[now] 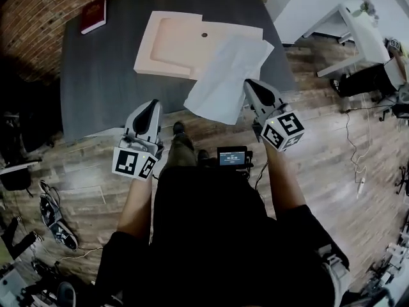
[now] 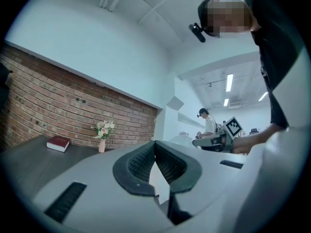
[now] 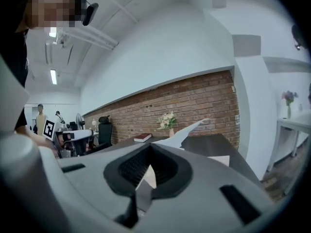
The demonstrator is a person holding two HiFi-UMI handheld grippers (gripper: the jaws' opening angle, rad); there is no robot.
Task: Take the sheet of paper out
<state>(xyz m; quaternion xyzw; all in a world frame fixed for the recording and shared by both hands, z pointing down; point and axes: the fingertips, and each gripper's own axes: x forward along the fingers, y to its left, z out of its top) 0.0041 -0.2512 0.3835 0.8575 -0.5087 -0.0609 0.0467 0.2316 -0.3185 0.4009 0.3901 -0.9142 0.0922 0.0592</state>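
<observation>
Right gripper view: my right gripper (image 3: 148,161) has its jaws pinched flat on the edge of the sheet of paper (image 3: 187,130), which rises ahead of me above the dark table (image 3: 214,143). My left gripper (image 2: 155,154) is closed too, with nothing I can make out between its pads. From overhead, the sheet hangs partly over the beige envelope (image 1: 169,43) and seems free of it, so I judge the pull nearly done. Next I would carry it aside and lay it on bare tabletop. A red book (image 1: 94,15) and a vase of flowers (image 2: 103,134) sit by the brick wall (image 2: 58,96).
</observation>
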